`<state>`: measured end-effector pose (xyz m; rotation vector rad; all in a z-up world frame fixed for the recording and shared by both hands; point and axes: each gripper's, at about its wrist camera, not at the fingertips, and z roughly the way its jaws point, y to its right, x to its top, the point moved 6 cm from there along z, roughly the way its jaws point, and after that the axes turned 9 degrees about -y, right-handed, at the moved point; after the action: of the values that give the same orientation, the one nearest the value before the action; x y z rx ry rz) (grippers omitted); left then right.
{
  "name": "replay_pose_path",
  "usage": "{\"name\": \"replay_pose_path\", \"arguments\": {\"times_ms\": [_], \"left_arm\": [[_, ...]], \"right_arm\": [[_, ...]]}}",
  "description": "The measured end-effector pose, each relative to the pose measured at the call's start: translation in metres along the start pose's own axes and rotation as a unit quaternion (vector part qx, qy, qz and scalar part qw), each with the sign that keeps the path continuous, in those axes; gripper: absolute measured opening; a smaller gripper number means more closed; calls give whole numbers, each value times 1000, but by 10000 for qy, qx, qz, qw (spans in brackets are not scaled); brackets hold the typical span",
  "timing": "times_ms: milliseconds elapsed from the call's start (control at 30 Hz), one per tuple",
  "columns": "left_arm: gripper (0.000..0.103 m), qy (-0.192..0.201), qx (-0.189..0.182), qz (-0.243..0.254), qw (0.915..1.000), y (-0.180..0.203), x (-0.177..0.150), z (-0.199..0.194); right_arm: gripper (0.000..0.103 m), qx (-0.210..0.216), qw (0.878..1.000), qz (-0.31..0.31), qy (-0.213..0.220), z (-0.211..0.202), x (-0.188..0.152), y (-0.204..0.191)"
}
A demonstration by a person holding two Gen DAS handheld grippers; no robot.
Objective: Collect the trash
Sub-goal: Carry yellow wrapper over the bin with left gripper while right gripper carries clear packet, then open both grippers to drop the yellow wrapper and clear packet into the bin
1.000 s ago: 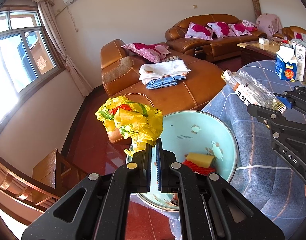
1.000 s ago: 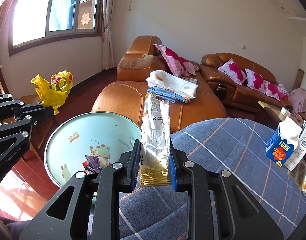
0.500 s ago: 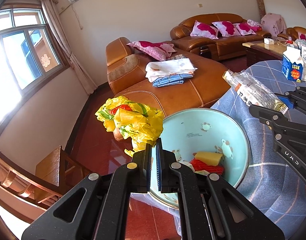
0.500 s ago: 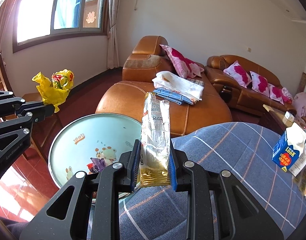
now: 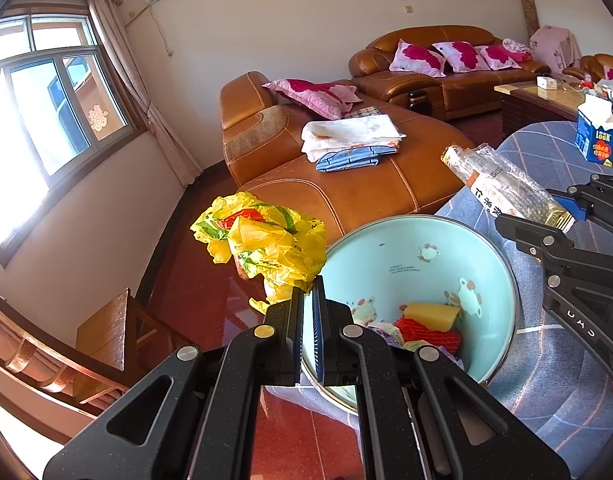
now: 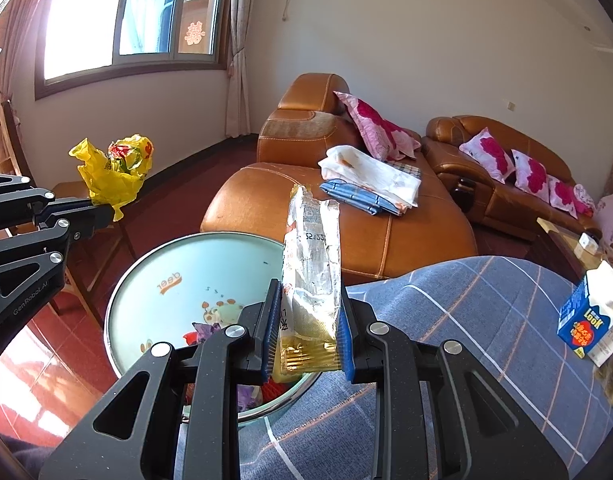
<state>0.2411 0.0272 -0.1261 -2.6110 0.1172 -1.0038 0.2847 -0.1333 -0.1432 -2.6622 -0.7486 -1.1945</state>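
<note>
My left gripper (image 5: 308,300) is shut on a crumpled yellow plastic bag (image 5: 262,244) and holds it just left of a light blue basin (image 5: 410,256). The bag also shows in the right wrist view (image 6: 114,172), in the left gripper (image 6: 106,212). The basin (image 6: 178,276) sits at the edge of a blue checked tablecloth and holds yellow, red and purple scraps (image 5: 426,320). My right gripper (image 6: 308,328) is shut on a silvery food wrapper (image 6: 312,280), held upright above the basin's near rim. The wrapper also shows in the left wrist view (image 5: 502,188).
A blue milk carton (image 6: 586,320) stands on the tablecloth (image 6: 466,320) at the right. Brown leather sofas (image 5: 346,176) with folded cloths and pink pillows lie beyond. A wooden chair (image 5: 106,336) stands at the left on the red floor.
Both grippers have moved slightly with their loads still held. The basin now sits a little further right in the left wrist view and the carton nearer the right edge.
</note>
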Motion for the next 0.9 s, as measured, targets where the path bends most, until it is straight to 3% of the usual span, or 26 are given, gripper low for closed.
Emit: {"name": "replay_pose_path", "arguments": {"times_ms": [567,667,767,800,900], "left_arm": [[5,-35,-114,12,9999,0,0,6],[8,-7,-141,-11,9999,1,0,5],[22,-18,-184,-37,9998,0,0,4],[38,-1,-141,-58,9999,-1,0,3],[45,61,-85,-70,9999,-3,0,0]], "right_arm": [[27,39,9999,47,83,0,0,0],[44,71,9998,103,158,-3,0,3],[45,36,9996,199,196,-7,-1,7],[45,15,9995,254,211,-9,-2,10],[46,-114,9986,434,289,-16,-5,19]]}}
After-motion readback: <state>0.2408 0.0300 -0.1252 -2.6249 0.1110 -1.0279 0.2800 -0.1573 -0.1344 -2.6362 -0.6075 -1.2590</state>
